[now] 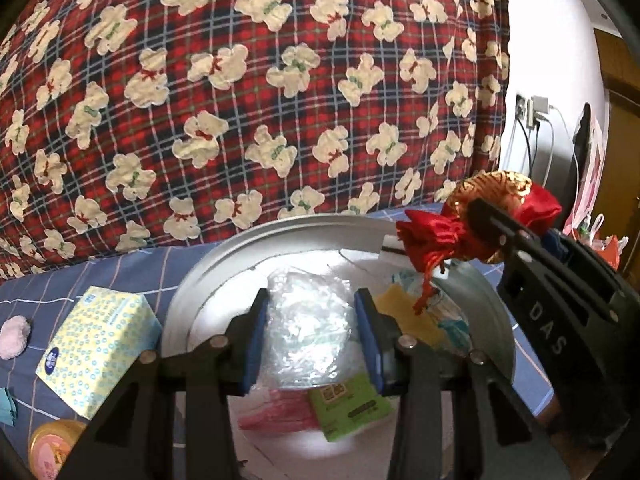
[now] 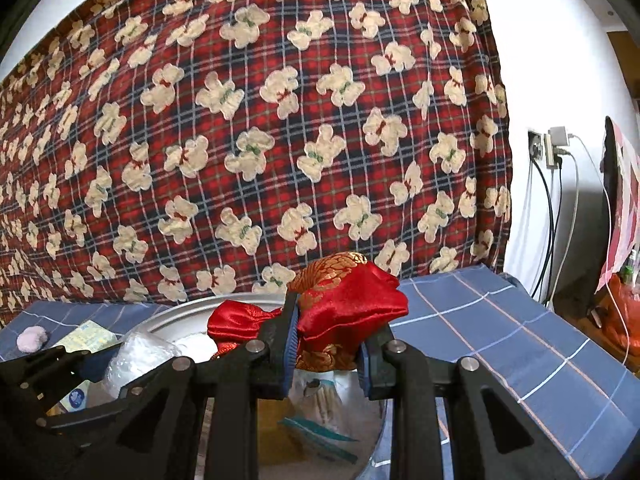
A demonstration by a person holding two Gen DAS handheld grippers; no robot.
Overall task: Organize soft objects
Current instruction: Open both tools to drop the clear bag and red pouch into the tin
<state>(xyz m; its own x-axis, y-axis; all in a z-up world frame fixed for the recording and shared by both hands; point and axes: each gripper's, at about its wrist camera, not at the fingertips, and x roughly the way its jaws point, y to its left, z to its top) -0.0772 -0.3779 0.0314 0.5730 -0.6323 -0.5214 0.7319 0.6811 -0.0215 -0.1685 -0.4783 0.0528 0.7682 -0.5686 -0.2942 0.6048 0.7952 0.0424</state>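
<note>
My left gripper [image 1: 312, 332] is shut on a crumpled clear plastic bag [image 1: 308, 316], squeezed between its blue pads above a round metal basin [image 1: 224, 256]. In the basin lie a green packet [image 1: 348, 404], a pink item [image 1: 280, 416], a yellow sponge [image 1: 404, 312] and white packaging. My right gripper [image 2: 328, 344] is shut on a red and gold satin pouch [image 2: 348, 308], held over the basin's right side. In the left wrist view the pouch [image 1: 440, 232] hangs at the right in the right gripper [image 1: 484, 220]. The left gripper [image 2: 100, 364] with the bag [image 2: 136, 356] shows low left in the right wrist view.
A yellow-and-blue tissue box [image 1: 96, 348], a pink fluffy ball [image 1: 14, 336] and a pink-lidded jar [image 1: 52, 448] lie left of the basin on the blue checked sheet [image 2: 500, 340]. A red plaid bear-print quilt [image 1: 240, 100] rises behind. A wall socket with cables [image 2: 548, 148] is at the right.
</note>
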